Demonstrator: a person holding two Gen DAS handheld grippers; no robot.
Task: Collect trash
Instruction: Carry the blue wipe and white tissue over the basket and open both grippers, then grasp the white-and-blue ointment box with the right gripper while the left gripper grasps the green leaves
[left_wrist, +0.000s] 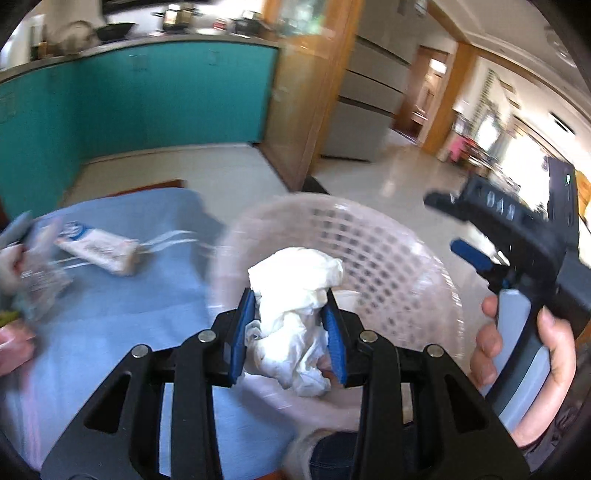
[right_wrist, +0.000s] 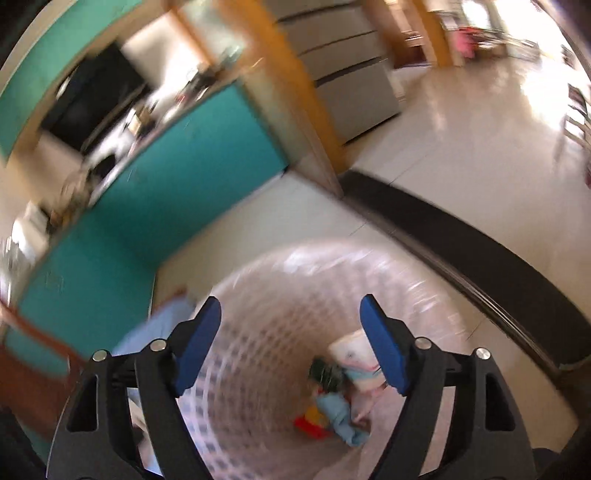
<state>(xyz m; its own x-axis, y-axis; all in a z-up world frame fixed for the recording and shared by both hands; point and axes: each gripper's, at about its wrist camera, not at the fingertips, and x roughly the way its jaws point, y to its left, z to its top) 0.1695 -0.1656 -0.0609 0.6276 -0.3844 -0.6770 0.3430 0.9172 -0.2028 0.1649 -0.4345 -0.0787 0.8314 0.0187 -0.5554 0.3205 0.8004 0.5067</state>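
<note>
My left gripper (left_wrist: 289, 299) is shut on a crumpled white tissue (left_wrist: 295, 273), held at the near rim of a pale pink lattice basket (left_wrist: 388, 251). In the same view my right gripper (left_wrist: 445, 221) hangs at the far right, a hand (left_wrist: 554, 350) on its handle. The right wrist view looks down into the basket (right_wrist: 258, 369), with the right gripper (right_wrist: 291, 306) open over the mouth and nothing between its blue pads. At the basket's bottom lie a white cup (right_wrist: 354, 354) and several bright wrappers (right_wrist: 332, 410).
A table under a light blue cloth (left_wrist: 129, 314) stands left of the basket, with a white snack packet (left_wrist: 99, 247) and crumpled clear plastic (left_wrist: 37, 284) on it. A teal counter (left_wrist: 147, 96) rises behind. Glossy tiled floor (right_wrist: 461, 147) stretches right, crossed by a dark curved edge (right_wrist: 461, 236).
</note>
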